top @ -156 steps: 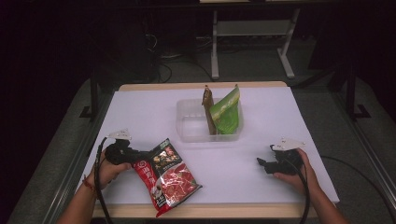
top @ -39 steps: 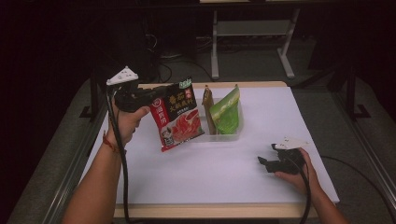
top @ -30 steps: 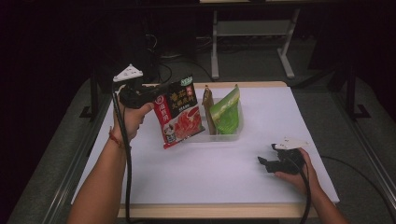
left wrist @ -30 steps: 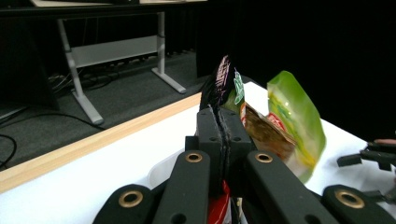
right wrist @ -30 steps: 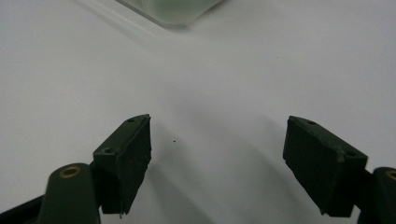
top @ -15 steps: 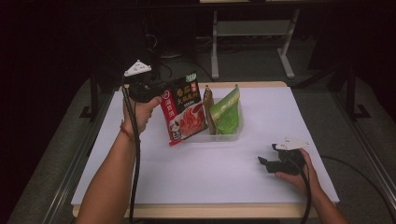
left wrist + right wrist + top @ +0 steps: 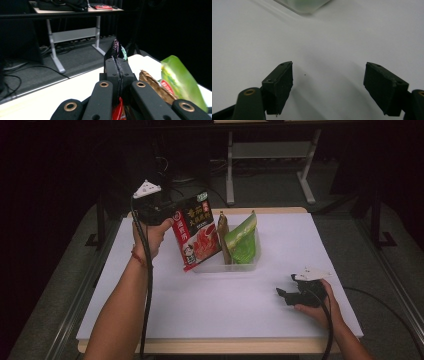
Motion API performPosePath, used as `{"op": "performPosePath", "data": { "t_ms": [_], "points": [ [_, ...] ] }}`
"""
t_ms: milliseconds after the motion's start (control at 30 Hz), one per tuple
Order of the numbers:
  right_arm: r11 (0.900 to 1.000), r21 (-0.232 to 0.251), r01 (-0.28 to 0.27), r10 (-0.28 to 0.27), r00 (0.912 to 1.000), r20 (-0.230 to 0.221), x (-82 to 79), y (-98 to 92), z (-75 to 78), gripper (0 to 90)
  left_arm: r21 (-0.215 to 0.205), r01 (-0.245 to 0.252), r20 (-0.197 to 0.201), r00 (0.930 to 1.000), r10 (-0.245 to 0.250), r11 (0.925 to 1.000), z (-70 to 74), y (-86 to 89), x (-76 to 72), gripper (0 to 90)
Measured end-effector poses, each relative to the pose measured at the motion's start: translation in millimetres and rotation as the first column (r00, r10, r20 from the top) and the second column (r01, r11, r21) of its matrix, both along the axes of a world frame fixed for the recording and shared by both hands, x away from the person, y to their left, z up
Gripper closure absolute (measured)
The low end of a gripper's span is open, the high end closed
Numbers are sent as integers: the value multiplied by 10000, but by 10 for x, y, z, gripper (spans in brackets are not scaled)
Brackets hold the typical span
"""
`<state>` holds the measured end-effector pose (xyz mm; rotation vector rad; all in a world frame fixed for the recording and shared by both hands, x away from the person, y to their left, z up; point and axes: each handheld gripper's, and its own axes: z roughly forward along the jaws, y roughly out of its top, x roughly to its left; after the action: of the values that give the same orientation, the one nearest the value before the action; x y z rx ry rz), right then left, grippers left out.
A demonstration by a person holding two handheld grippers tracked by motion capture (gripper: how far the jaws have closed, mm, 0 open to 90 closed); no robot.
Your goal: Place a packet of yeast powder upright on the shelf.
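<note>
Gripping red packet [image 7: 196, 236], Chinese print unreadable: left gripper [image 7: 165, 212]; right gripper [image 7: 328, 82] jaws spread, empty.

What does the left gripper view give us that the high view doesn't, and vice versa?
Left gripper view alone: both jaws closed flat on the red pouch's top edge. High view alone: the clear bin, the pouch's bottom edge low against its near-left rim, and the right gripper resting on the white table. Shared: red, brown and green pouches.

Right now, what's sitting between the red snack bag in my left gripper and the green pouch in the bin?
In the high view, a thin brown pouch stands upright in the clear bin, between the red bag and the green pouch. The left gripper view shows it beside the green one too.
</note>
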<state>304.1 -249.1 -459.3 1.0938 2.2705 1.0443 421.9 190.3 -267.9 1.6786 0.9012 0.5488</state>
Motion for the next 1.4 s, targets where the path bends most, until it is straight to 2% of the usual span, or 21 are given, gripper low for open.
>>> {"op": "performPosePath", "data": {
  "t_ms": [133,167,233,267,333,400,467,533,767,800,833,867,933,1067,1167,1400],
  "points": [
    [10000,26,8,-8,10000,-4,-1,-2,1,228,-155,-293,-58,9996,293,9994,-42,-9,54,896],
    [10000,36,22,-22,10000,-21,-1,-1,1,229,-103,-501,-22,9987,501,9987,-50,-18,62,896],
    [10000,15,27,-27,10000,-35,0,2,0,228,-277,-438,-54,9990,436,9987,-67,-26,86,896],
    [10000,-9,3,-3,10000,-11,0,2,0,228,-77,-574,12,9984,574,9983,-64,-37,90,897],
    [10000,8,-10,10,10000,3,-1,-1,0,228,-175,-466,53,9989,467,9988,-55,-34,89,898],
    [10000,38,7,-6,10000,-18,-3,-2,1,228,-7,-585,131,9982,585,9983,-47,-44,90,898],
    [10000,25,-14,14,10000,-16,-1,-2,0,228,-19,-543,241,9982,543,9985,-32,-59,91,899],
    [10000,1,-17,17,10000,-3,-2,0,0,228,214,-631,282,9976,625,9978,-24,-92,97,899],
    [10000,-62,-49,49,10000,-4,0,2,-2,229,272,-821,304,9962,813,9963,-54,-156,158,899],
    [10000,-57,-41,41,10000,-26,0,3,-2,228,220,-878,294,9958,872,9959,-58,-155,163,900],
    [10000,-63,-47,47,10000,-18,1,3,-2,228,-39,-922,228,9955,923,9957,-77,-146,181,900],
    [10000,-71,-57,57,10000,-7,0,2,-2,229,-110,-875,141,9960,877,9961,-97,-151,199,900],
    [10000,-47,-42,42,10000,-23,1,2,-2,228,92,-916,118,9957,915,9958,-123,-183,227,900],
    [10000,-69,-64,64,10000,-2,0,2,-3,228,88,-948,368,9949,944,9955,-99,-195,223,900],
    [10000,-35,-58,58,10000,-46,2,4,-4,228,92,-883,399,9953,879,9961,-98,-244,204,900],
    [9999,-87,-80,80,10000,-3,-3,6,-3,228,97,-555,130,9984,554,9984,-201,-422,202,900]
  ]
}}
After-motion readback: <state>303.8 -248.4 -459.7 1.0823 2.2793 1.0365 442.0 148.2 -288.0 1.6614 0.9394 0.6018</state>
